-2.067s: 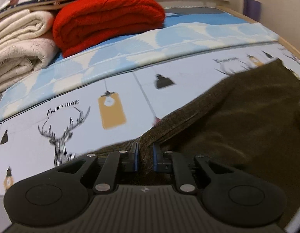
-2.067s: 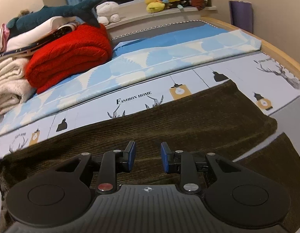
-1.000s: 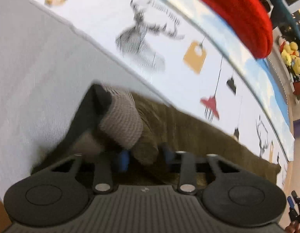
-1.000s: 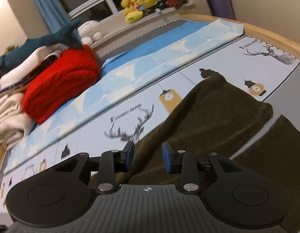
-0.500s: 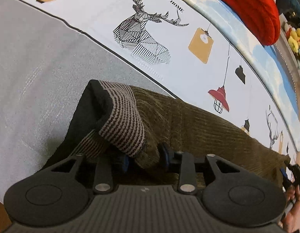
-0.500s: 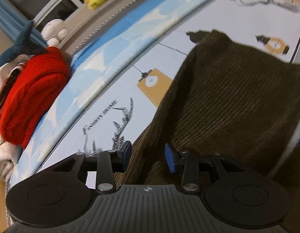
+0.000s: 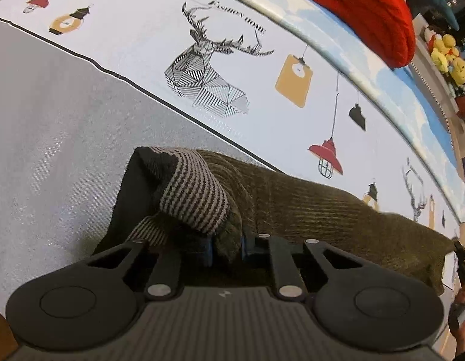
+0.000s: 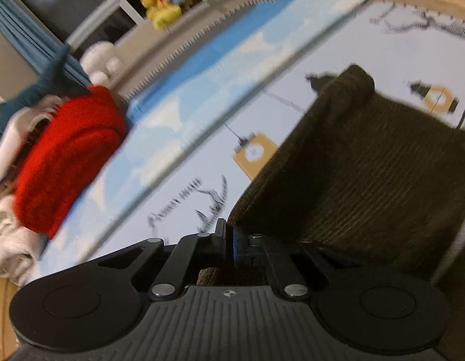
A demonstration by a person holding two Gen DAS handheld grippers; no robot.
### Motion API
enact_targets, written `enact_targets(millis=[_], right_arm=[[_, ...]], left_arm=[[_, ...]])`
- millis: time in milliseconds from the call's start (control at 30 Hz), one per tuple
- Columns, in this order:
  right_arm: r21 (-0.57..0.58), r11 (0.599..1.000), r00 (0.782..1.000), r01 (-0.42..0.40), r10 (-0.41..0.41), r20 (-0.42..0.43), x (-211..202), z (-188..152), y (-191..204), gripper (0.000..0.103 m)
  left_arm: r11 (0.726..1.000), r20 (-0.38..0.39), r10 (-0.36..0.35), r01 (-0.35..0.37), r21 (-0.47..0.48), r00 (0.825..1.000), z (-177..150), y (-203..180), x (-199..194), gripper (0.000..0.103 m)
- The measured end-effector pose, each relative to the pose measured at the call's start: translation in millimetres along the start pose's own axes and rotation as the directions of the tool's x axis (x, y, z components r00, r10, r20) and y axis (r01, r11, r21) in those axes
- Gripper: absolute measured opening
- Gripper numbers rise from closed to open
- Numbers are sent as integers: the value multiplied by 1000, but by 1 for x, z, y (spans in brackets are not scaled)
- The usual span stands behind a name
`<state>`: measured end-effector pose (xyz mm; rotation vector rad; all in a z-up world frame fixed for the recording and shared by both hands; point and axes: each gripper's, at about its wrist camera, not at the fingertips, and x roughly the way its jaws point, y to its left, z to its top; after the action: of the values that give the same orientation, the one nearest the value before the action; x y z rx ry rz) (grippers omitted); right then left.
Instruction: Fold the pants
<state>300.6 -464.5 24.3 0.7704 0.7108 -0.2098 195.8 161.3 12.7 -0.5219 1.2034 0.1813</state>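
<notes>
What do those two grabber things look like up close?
Both look alike. The left gripper and the right gripper are black plastic with a ribbed grey body. Each has two round discs at the sides, jointed black arms with silver screws, and blue pads on the fingers. A tiny round mark sits in the middle of the ribbed part.

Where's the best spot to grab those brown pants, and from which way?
Probably the thick bunched end of the pants, where the striped lining turns out. Come from above, jaws straddling the raised fold: it stands up off the bed sheet, giving something to pinch. The left gripper already clamps there; the right gripper pinches the other edge.
</notes>
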Motion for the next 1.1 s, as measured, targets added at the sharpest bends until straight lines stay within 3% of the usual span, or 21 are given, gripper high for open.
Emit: enact_targets(millis=[167,333,433,500,533,667,767,900,1000,1100], right_arm=[[-1,1000,999,-27,27,29,-86,-4,-4,3],[30,999,998,46,-45,-33,-178,-42,-32,3],[62,990,978,123,-110,-176,-199,-80,-70,3],[115,977,934,178,-130,-334,-190,-97,-102,8],[142,970,921,197,-134,-365,-187,-99,-117,7],[131,962,951,238,-204,-232,-200,-74,-154,12],[181,942,955,283,-260,-140,-207,-58,-182,41],[311,893,945,325,-297,-135,-197,-51,-216,42],[359,850,923,384,-358,-140,-188,-47,-231,42],[370,840,918,396,-376,-129,-176,-43,-236,42]], left_arm=[[999,71,-48,46,28,996,-22,15,-37,13],[997,101,-57,51,56,993,-50,42,-63,12],[999,37,-29,28,38,999,-58,60,-57,13],[998,-26,-16,18,64,1000,-60,64,-48,15],[998,-56,-19,22,66,998,-60,64,-43,17],[998,-59,49,-46,47,997,-54,70,-39,44],[999,-61,50,-51,-14,997,-46,78,-35,51],[998,-68,63,-65,-24,996,-41,77,-29,57],[996,-74,83,-85,-25,994,-40,76,-26,60],[995,-75,94,-97,-33,993,-36,75,-21,60]])
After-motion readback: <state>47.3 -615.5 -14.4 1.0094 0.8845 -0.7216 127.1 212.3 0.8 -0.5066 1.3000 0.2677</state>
